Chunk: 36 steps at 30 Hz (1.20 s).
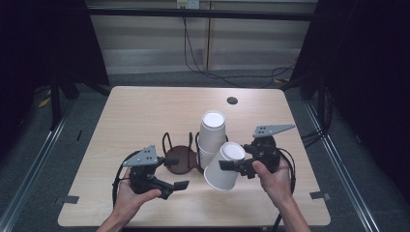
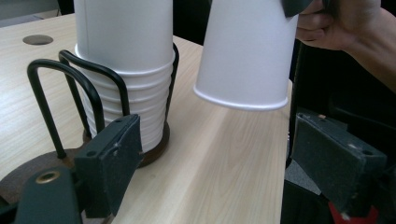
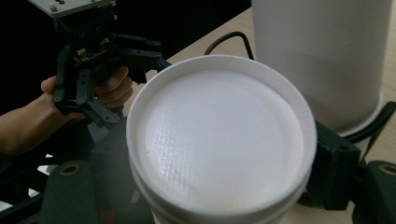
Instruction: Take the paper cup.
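At lower left of the high view, the left gripper [image 1: 180,185] hovers released, jaws apart, beside the wire cup holder [image 1: 180,155]. At centre the cup stack [image 1: 212,137] stands inverted in the holder. Right of it, the right gripper [image 1: 231,166] clamps 1 inverted paper cup [image 1: 225,167], tilted off the table; probably stacking comes next, so level it and centre its rim over the stack before lowering.

White paper cup [image 3: 219,144], with a tiny criss-cross pattern on its flat bottom. White stack of cups [image 1: 212,137], plain. Black wire holder [image 2: 70,93] on a dark brown round base [image 1: 181,159]. Light tan wood table [image 1: 145,116] with thin grain lines and one small black round hole [image 1: 232,100]. Black grippers, dark grey fingers [image 2: 112,163], light grey plates on top. Dark grey floor [image 1: 58,159].
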Tool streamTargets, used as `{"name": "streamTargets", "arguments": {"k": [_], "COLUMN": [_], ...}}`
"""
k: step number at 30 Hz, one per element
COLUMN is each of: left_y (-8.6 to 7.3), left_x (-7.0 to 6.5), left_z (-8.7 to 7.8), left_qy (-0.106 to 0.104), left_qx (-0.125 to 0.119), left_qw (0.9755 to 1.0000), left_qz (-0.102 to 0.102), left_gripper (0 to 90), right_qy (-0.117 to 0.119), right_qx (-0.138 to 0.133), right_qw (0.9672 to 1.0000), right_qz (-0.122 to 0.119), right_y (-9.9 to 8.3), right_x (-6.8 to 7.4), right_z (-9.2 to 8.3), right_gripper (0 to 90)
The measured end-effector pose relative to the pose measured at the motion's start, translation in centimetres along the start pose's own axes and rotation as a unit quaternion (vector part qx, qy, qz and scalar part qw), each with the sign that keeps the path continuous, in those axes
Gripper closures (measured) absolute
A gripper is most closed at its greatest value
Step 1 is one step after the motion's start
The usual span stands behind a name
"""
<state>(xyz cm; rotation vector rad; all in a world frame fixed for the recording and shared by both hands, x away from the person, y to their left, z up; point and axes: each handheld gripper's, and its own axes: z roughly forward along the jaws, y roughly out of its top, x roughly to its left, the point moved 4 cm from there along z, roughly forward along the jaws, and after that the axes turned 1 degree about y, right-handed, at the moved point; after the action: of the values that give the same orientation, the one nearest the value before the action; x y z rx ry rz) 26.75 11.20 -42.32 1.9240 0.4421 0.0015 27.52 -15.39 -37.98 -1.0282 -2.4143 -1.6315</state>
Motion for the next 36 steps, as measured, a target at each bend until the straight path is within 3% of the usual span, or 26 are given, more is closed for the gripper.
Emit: {"name": "streamTargets", "arguments": {"k": [3,8,15,16,20,21,24,27,36], "left_y": [-0.4,-0.9,-1.3,-1.3,-1.4,-1.5,-1.5,-1.6,-2.1], "left_x": [0.1,0.1,-0.4,-0.4,-0.5,-0.7,-0.8,-0.5,-0.8], "left_z": [-0.5,-0.5,0.6,0.7,1.0,1.2,1.3,1.2,2.5], "left_qy": [0.007,0.006,-0.014,-0.009,-0.014,-0.023,-0.024,-0.023,-0.025], "left_qx": [-0.009,-0.005,0.010,0.012,0.006,0.008,0.009,0.002,0.020], "left_qw": [0.9999,0.9999,0.9998,0.9999,0.9999,0.9997,0.9997,0.9997,0.9995], "left_qz": [-0.008,-0.007,-0.002,-0.003,0.002,0.000,0.004,-0.007,-0.004], "left_gripper": [16.1,16.1,15.9,15.9,15.9,15.9,15.9,15.9,15.7], "right_qy": [0.028,0.033,0.046,0.047,0.056,0.057,0.057,0.054,0.064], "right_qx": [-0.011,-0.004,0.000,0.002,0.004,0.009,0.009,0.012,0.013], "right_qw": [0.9996,0.9994,0.9988,0.9988,0.9982,0.9981,0.9980,0.9982,0.9977], "right_qz": [-0.001,-0.003,-0.015,-0.017,-0.020,-0.022,-0.023,-0.022,-0.017], "right_y": [0.0,-0.4,0.0,0.1,0.0,0.0,0.0,-0.1,-0.4], "right_x": [0.4,0.7,1.4,1.5,1.8,1.9,2.0,2.0,2.1], "right_z": [1.1,2.3,3.6,3.8,4.6,5.0,5.3,5.6,6.4], "right_gripper": [24.3,24.3,24.4,24.4,24.4,24.4,24.4,24.4,24.4]}}
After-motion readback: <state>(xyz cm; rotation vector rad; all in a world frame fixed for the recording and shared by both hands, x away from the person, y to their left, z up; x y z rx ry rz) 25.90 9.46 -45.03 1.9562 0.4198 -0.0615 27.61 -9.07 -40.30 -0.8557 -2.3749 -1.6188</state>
